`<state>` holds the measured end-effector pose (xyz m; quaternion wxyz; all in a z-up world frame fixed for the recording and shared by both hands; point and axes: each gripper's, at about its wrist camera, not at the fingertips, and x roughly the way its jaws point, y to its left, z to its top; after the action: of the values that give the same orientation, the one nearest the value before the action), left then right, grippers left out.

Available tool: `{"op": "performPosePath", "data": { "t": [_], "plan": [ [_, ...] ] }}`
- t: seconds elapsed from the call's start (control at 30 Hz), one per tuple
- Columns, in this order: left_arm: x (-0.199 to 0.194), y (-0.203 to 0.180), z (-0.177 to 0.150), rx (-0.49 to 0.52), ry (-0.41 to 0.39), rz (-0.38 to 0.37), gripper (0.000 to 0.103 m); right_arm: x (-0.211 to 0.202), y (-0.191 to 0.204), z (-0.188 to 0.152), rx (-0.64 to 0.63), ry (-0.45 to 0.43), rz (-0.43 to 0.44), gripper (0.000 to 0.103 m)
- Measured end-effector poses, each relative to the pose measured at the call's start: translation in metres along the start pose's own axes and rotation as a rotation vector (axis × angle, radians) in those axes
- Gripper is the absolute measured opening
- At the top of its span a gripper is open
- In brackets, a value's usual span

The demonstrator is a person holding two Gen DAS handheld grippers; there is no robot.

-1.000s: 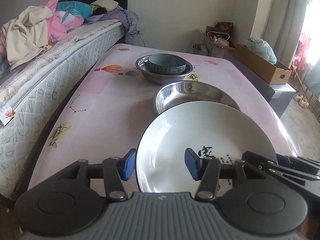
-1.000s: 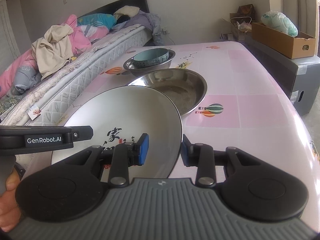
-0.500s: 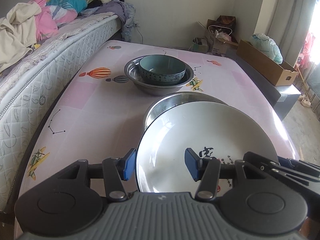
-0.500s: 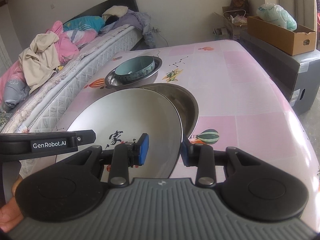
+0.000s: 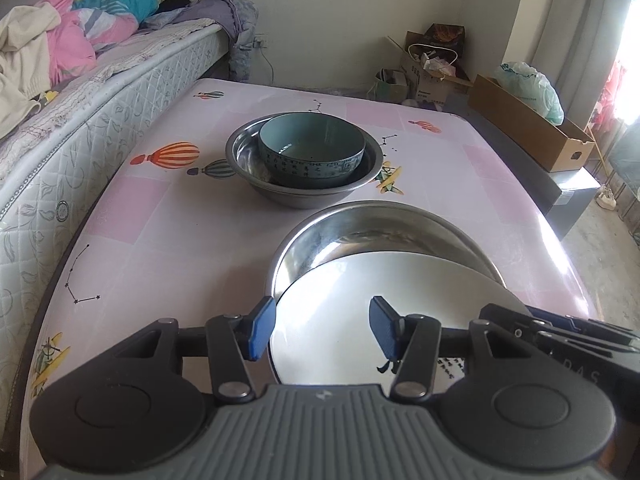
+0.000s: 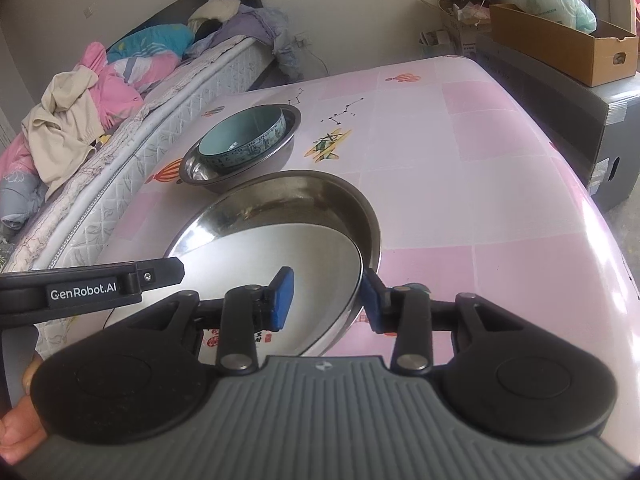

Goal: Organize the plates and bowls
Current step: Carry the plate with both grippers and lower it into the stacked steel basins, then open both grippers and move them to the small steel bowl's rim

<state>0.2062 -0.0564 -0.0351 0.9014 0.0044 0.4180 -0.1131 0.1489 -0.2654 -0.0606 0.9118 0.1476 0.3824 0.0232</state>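
A white plate (image 5: 420, 280) (image 6: 272, 256) with black lettering lies tilted in a wide steel basin (image 5: 380, 232) (image 6: 312, 196) on the pink table. My left gripper (image 5: 322, 328) straddles the plate's left rim with a wide gap, and only its left pad is next to the rim. My right gripper (image 6: 326, 300) straddles the right rim. Its jaws are opening, with the plate wall between them. Farther back, a teal bowl (image 5: 312, 148) (image 6: 240, 136) sits inside a smaller steel bowl (image 5: 304, 196) (image 6: 192, 168).
The pink table (image 5: 180, 240) (image 6: 500, 200) runs along a bed (image 5: 60, 120) piled with clothes on the left. A cardboard box (image 5: 528, 128) on a dark cabinet stands off the right edge. A person's hand (image 6: 16, 432) shows at the lower left.
Both grippers carried the plate forward over the table. It went from hovering before the basin to lying inside it. The right jaws stand slightly wider.
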Motion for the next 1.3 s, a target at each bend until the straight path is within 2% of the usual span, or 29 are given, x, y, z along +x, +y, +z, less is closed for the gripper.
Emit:
{"op": "performPosePath", "data": {
  "t": [0.1, 0.23, 0.33, 0.4, 0.53, 0.7, 0.87, 1.03, 1.1, 1.17, 1.3],
  "plan": [
    [0.000, -0.003, 0.001, 0.020, -0.018, 0.009, 0.053, 0.002, -0.001, 0.005, -0.011, -0.016, -0.020, 0.038],
    [-0.002, 0.001, 0.005, 0.009, -0.044, 0.009, 0.056, 0.000, -0.004, 0.011, -0.013, -0.054, -0.001, 0.039],
    [-0.003, 0.007, 0.010, -0.002, -0.068, 0.014, 0.061, -0.003, -0.007, 0.019, -0.014, -0.087, 0.004, 0.040],
    [-0.003, 0.011, 0.015, -0.011, -0.080, 0.026, 0.069, -0.003, -0.010, 0.027, -0.008, -0.104, 0.015, 0.040],
    [0.004, 0.029, 0.028, -0.053, -0.083, 0.048, 0.078, 0.001, -0.018, 0.057, 0.006, -0.118, 0.055, 0.040],
    [0.022, 0.061, 0.052, -0.141, -0.052, 0.056, 0.081, 0.026, -0.020, 0.101, 0.027, -0.080, 0.136, 0.040],
    [0.048, 0.081, 0.079, -0.166, -0.002, 0.045, 0.081, 0.080, -0.014, 0.148, 0.047, 0.031, 0.191, 0.040],
    [0.067, 0.082, 0.096, -0.117, -0.016, 0.067, 0.076, 0.131, -0.010, 0.180, 0.045, 0.096, 0.188, 0.038],
    [0.073, 0.082, 0.100, -0.112, -0.017, 0.064, 0.068, 0.151, -0.012, 0.186, 0.062, 0.122, 0.174, 0.037],
    [0.078, 0.083, 0.103, -0.129, -0.015, 0.047, 0.065, 0.166, -0.013, 0.189, 0.066, 0.136, 0.163, 0.034],
    [0.090, 0.085, 0.107, -0.147, 0.003, 0.041, 0.051, 0.184, -0.017, 0.193, 0.080, 0.162, 0.184, 0.027]
  ]
}}
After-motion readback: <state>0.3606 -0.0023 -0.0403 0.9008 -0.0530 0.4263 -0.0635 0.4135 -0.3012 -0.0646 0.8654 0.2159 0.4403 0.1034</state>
